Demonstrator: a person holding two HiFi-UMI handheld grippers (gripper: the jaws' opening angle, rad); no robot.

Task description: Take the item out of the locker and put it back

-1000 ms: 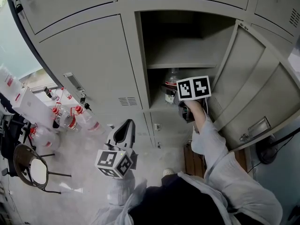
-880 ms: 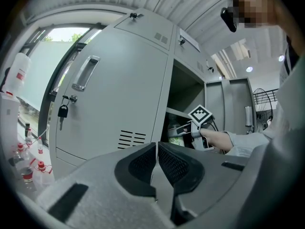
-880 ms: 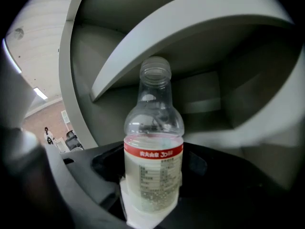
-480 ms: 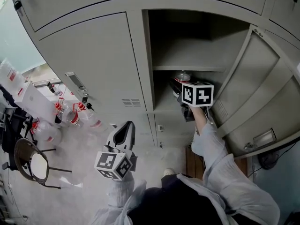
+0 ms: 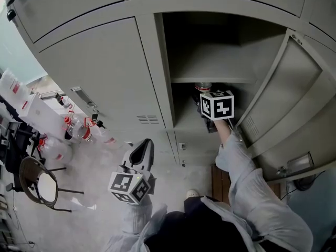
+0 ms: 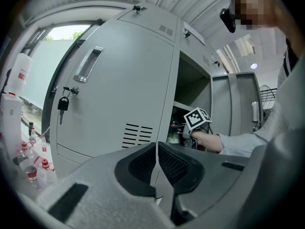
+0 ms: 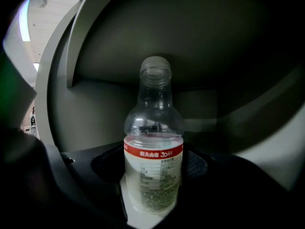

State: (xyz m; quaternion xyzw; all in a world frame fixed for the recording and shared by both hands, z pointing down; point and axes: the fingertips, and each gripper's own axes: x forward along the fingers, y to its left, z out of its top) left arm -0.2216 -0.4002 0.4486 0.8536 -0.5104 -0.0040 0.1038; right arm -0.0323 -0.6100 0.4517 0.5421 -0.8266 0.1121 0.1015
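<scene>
A clear plastic bottle (image 7: 153,128) with a red-banded label stands upright between my right gripper's (image 7: 153,174) jaws, whose dark pads press on both its sides. In the head view the bottle's (image 5: 202,87) top shows just under the shelf (image 5: 210,80) of the open locker (image 5: 220,41), with the right gripper (image 5: 210,103) reaching into the lower compartment. The left gripper (image 5: 144,148) hangs low in front of the closed lockers, its jaws shut and empty. The left gripper (image 6: 157,149) view shows its pads meeting.
The locker's door (image 5: 278,98) stands swung open to the right of my right arm. A closed locker door (image 5: 100,72) with a handle and key is on the left. Several red-capped bottles (image 5: 79,129) and a round stool (image 5: 38,187) stand on the floor at left.
The right gripper has carried the bottle further into the lower compartment, under the shelf, and rolled a little. The left gripper has hardly moved.
</scene>
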